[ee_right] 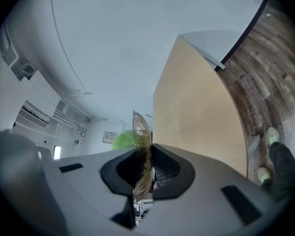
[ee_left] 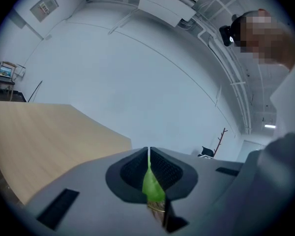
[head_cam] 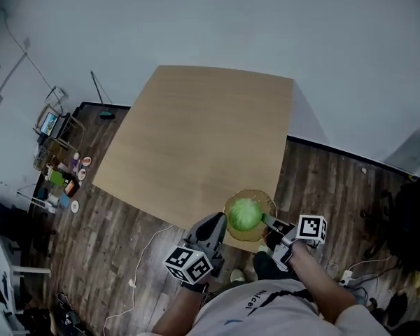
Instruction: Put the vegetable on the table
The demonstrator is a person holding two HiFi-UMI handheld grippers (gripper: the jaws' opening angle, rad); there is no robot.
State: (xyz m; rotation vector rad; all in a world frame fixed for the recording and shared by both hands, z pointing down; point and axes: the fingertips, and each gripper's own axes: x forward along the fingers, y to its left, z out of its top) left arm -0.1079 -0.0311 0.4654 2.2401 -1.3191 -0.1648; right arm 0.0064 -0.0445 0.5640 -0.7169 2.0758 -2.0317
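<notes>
Right, starting on my left: the left gripper had its jaws pressed almost together on a thin green leaf of the vegetable. I judged it was a leaf pinch because the round head looked too wide for the jaws to span. The vegetable itself sat in an amber glass bowl at the near edge of the table. I couldn't tell whether the bowl rested on the wood or hung just above it. Moving right, the right gripper was clamped on the bowl's rim, with the glass wall caught between its jaws. I read that as bracing, to keep the bowl from tipping or sliding off the edge when the left pulled. Beyond both, the bare wood offered plenty of room for a set-down. My worry was the leaf tearing under the head's weight.
</notes>
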